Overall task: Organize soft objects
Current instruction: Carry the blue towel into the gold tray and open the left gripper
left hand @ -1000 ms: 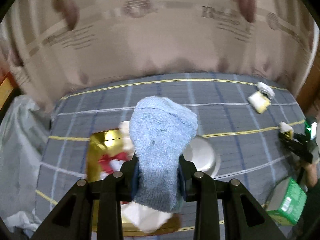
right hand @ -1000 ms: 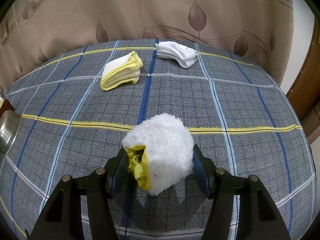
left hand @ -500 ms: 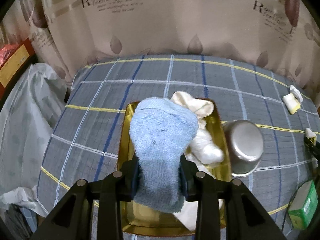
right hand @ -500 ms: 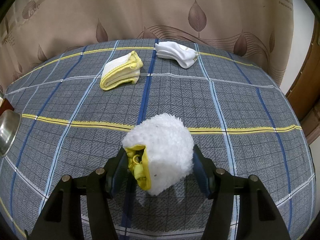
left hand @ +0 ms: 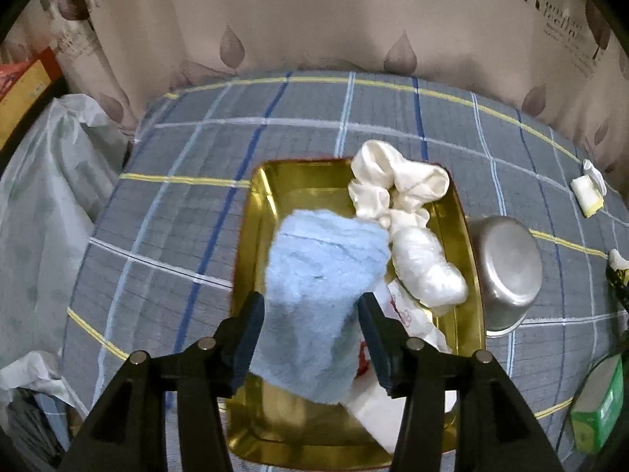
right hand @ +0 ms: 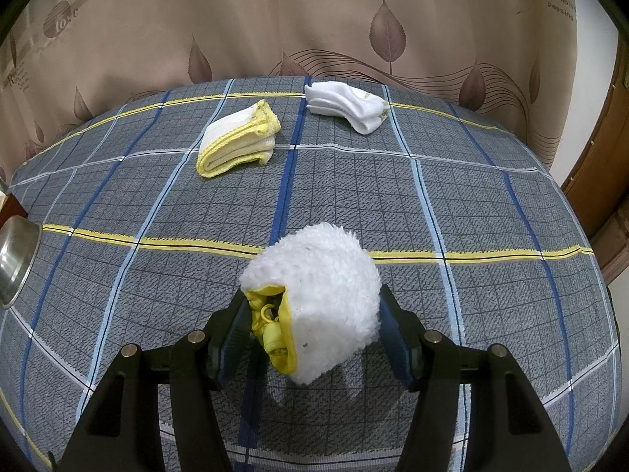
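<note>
My left gripper (left hand: 310,338) is shut on a fluffy light blue cloth (left hand: 320,287) and holds it above a gold tray (left hand: 271,204). The tray holds a crumpled cream cloth (left hand: 397,185), a white bundle (left hand: 428,271) and a white item with red print (left hand: 405,310). My right gripper (right hand: 312,330) is shut on a fluffy white pouch with a yellow lining (right hand: 318,303), low over the plaid tablecloth. A folded yellow-edged cloth (right hand: 238,143) and folded white socks (right hand: 348,106) lie at the far side of the table.
An upturned steel bowl (left hand: 507,267) stands right of the tray; its rim also shows in the right wrist view (right hand: 13,259). A green box (left hand: 597,409) sits at the near right. A plastic-covered object (left hand: 43,212) is beyond the table's left edge. A leaf-print curtain (right hand: 314,19) hangs behind.
My left gripper has swung left with the blue cloth, from over the bowl to over the gold tray, and the jaws stand slightly wider around it. The right gripper has stayed still.
</note>
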